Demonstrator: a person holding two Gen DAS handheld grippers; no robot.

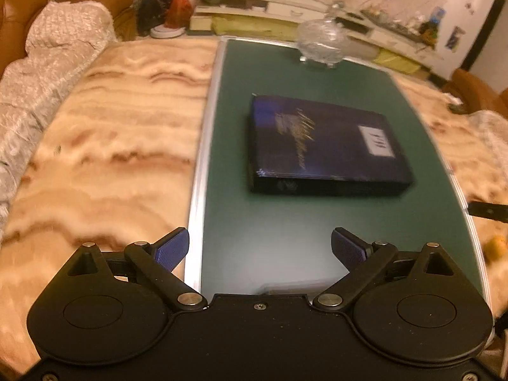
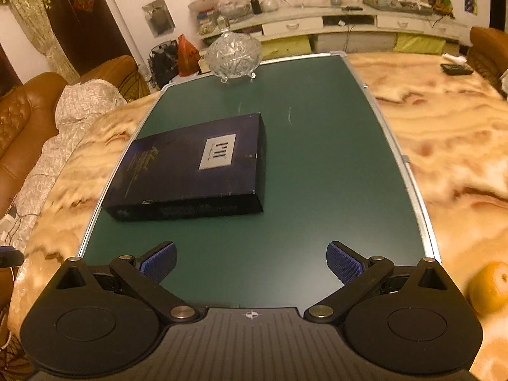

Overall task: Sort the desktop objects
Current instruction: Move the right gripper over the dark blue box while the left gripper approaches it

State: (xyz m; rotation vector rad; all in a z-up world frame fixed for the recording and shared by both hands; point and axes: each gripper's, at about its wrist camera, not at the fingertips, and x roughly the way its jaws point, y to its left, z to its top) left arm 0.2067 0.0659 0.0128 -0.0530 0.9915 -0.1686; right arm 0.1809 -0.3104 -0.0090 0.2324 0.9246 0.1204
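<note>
the dark box (image 2: 193, 165) lies flat on the green board (image 2: 317, 158) on the tabletop (image 2: 444, 146), left of middle. it looks rigid, light, glossy, so probably slippery; grip across its short edges. left gripper (image 1: 260, 247) and right gripper (image 2: 250, 260) have jaws spread, empty.

- The left gripper (image 1: 259, 247) is matte black, with two teardrop-shaped side plates, each pressed with a round disc outline.
- Its fingers carry blue ribbed pads (image 1: 173, 249), and silver pivot pins join the black linkage bars.
- A small screw sits at the centre of its body.
- The right gripper (image 2: 250, 262) has the same build; its body is ridged and bears a small crosshair mark.
</note>
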